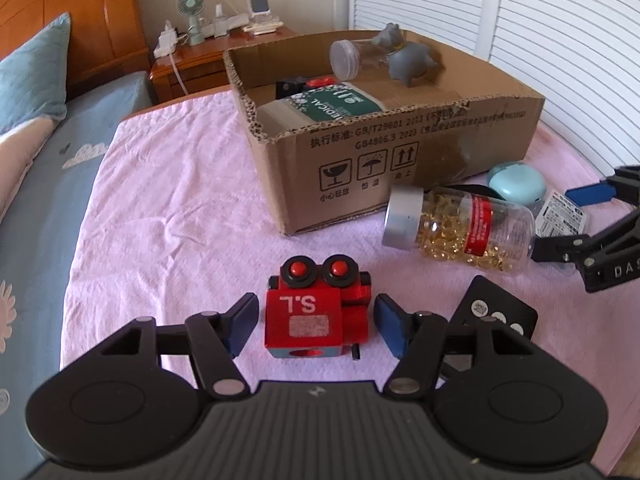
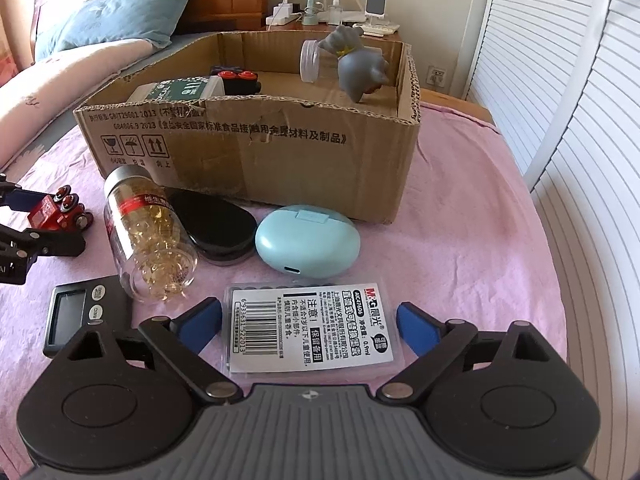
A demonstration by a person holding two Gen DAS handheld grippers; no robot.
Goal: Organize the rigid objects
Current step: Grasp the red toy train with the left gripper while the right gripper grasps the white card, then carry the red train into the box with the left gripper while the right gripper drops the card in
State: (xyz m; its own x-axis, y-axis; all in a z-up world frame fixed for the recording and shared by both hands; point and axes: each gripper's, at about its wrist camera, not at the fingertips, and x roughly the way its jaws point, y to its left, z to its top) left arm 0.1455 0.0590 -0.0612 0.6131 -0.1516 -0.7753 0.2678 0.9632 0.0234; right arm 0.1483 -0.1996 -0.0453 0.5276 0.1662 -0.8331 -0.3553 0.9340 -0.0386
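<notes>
A red toy train (image 1: 308,320) marked "S.L" lies on the pink cloth between the fingers of my left gripper (image 1: 316,320). A narrow gap shows on each side, so the pads do not touch it. A flat clear pack with a white barcode label (image 2: 308,328) lies between the fingers of my right gripper (image 2: 308,322), which stands open with space at both edges. Behind them the cardboard box (image 2: 260,160) holds a green-labelled bottle (image 2: 180,88), a black toy with red buttons (image 2: 240,80), a clear jar (image 2: 310,60) and a grey animal figure (image 2: 360,64).
A capsule bottle (image 2: 148,240) lies on its side in front of the box, beside a black oval case (image 2: 216,220) and a teal rounded case (image 2: 308,240). A black digital timer (image 2: 76,316) lies near the left. A nightstand (image 1: 224,48) and louvred doors (image 1: 560,20) stand behind.
</notes>
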